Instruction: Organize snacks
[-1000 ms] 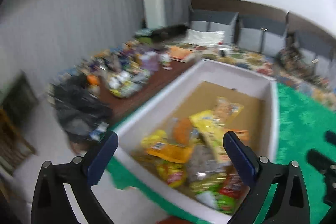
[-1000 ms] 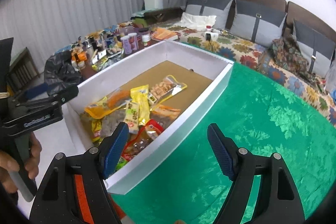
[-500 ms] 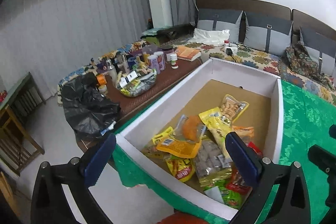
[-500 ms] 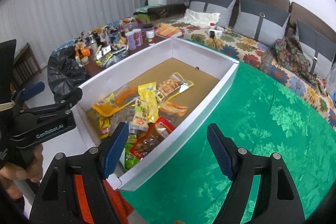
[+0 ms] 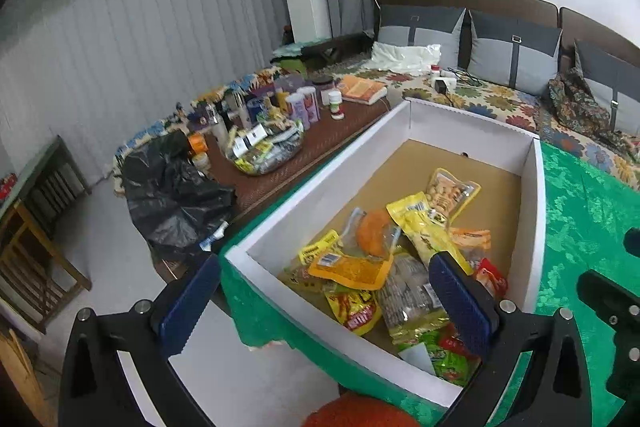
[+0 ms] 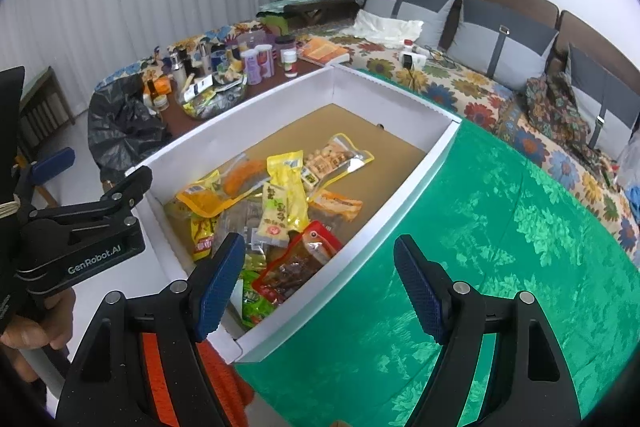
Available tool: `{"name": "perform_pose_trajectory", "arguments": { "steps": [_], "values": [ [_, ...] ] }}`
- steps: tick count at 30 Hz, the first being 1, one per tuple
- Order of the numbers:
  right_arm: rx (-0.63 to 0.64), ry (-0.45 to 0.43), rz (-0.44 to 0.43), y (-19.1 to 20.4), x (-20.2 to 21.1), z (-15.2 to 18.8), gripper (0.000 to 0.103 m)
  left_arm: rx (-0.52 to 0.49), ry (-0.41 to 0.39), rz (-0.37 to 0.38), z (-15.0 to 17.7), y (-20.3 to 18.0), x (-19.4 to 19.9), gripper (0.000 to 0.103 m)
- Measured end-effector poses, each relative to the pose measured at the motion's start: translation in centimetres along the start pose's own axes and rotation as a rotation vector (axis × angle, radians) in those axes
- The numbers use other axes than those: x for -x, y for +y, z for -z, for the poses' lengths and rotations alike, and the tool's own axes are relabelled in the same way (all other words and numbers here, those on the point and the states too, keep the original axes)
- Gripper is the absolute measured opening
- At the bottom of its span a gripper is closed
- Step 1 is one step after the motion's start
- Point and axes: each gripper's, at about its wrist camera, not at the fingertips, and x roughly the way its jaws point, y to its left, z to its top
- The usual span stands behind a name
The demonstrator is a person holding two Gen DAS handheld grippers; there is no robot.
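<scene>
A white box (image 5: 328, 195) with a brown floor stands on a green cloth and holds a heap of snack packets. Among them are a long yellow packet (image 5: 424, 231) (image 6: 284, 203), a clear packet of pale nuts (image 5: 448, 191) (image 6: 332, 159), an orange-yellow packet (image 5: 348, 267) and a red packet (image 6: 304, 259). My left gripper (image 5: 326, 301) hovers open over the box's near left corner, nothing between its pads. It also shows at the left (image 6: 98, 169), held by a hand. My right gripper (image 6: 320, 267) is open and empty above the box's right wall (image 6: 400, 195).
The green cloth (image 6: 500, 247) spreads out to the right of the box. A low brown table (image 5: 320, 147) left of the box carries bottles, jars, a book and a clear bag. A black plastic bag (image 5: 176, 195) lies beside it. A floral sofa with grey cushions (image 6: 504, 43) runs behind.
The left wrist view was blurred a second ago and is sharp now. In the right wrist view the left gripper has come further into the picture. Both grippers stay open.
</scene>
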Motion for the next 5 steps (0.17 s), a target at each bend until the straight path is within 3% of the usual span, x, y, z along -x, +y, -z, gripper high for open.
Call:
{"name": "perform_pose_trajectory", "arguments": {
  "steps": [5],
  "values": [
    [-0.012,0.009,-0.007,0.09,-0.36,-0.04,0.08,0.03,0.052,0.03,0.24,0.17,-0.9,0.103]
  ]
}}
